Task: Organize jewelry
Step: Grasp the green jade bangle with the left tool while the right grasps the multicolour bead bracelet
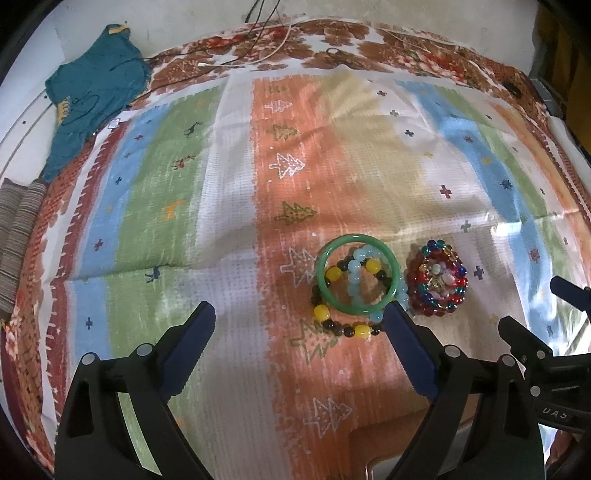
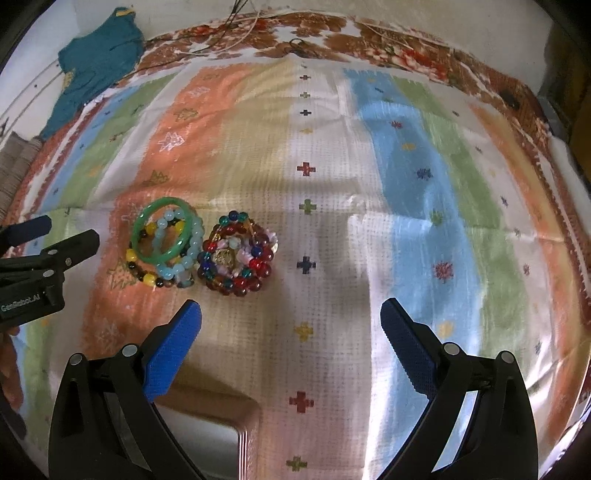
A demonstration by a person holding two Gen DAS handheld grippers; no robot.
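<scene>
Striped cloth (image 1: 229, 229): printed with trees, crosses and deer in orange, green, blue and white bands; covers most of the surface, laid over a brown floral sheet (image 1: 332, 33).

Green bangle (image 1: 359, 274): lies flat on the orange band, resting on top of two beaded bracelets. Pale blue bead bracelet (image 1: 356, 266) passes under and through the bangle. Yellow-and-dark bead bracelet (image 1: 341, 325) loops out from under the bangle toward the camera.

Multicoloured bead cluster (image 1: 437, 278): red, blue, green and amber beads heaped in a round pile with gold and pink pieces at its middle; sits just beside the bangle group, to its right, on a white band.

Left gripper (image 1: 301, 314): jaws spread wide, holding nothing; its right finger (image 1: 402, 328) overlaps the near edge of the bangle group in the left wrist view.

Right gripper (image 2: 290, 314): jaws spread wide, empty, near the bead cluster.

Teal garment (image 1: 92, 96): far left corner. Thin cables (image 1: 258, 40): far edge. Tray corner (image 2: 221, 424): nearest edge, below the fingers.
</scene>
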